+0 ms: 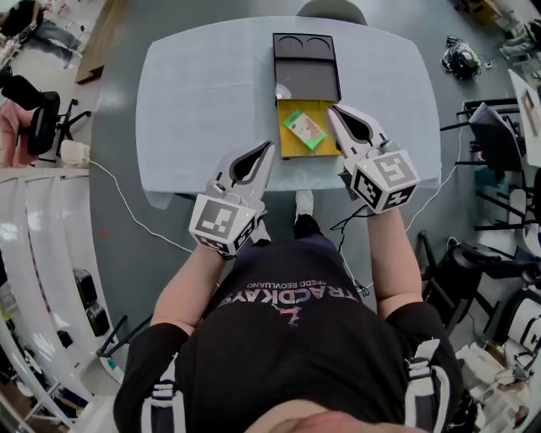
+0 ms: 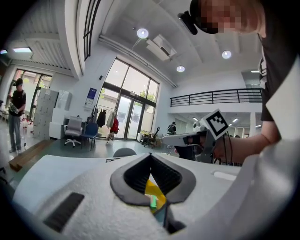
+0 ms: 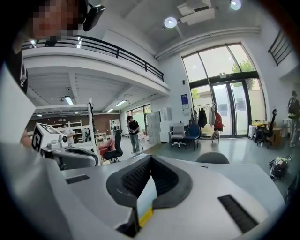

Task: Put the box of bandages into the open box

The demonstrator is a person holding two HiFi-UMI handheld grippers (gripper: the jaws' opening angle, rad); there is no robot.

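A small green and white box of bandages [image 1: 304, 129] lies inside the open yellow box [image 1: 290, 146] near the table's front edge. A black lid [image 1: 306, 69] with two round recesses lies just behind it. My left gripper [image 1: 269, 145] hovers over the front edge, left of the yellow box, jaws shut and empty. My right gripper [image 1: 332, 110] sits at the box's right rim, also shut with nothing in it. Through the slit of the left gripper [image 2: 150, 155] a strip of the yellow box [image 2: 152, 187] and the green bandage box [image 2: 153, 202] shows. The right gripper [image 3: 150, 157] jaws meet.
The pale grey table [image 1: 194, 84] has rounded corners. A chair [image 1: 331, 8] stands at its far side. A white cable [image 1: 127, 203] runs over the floor at the left. Bags and chairs crowd the floor at the right [image 1: 499, 127].
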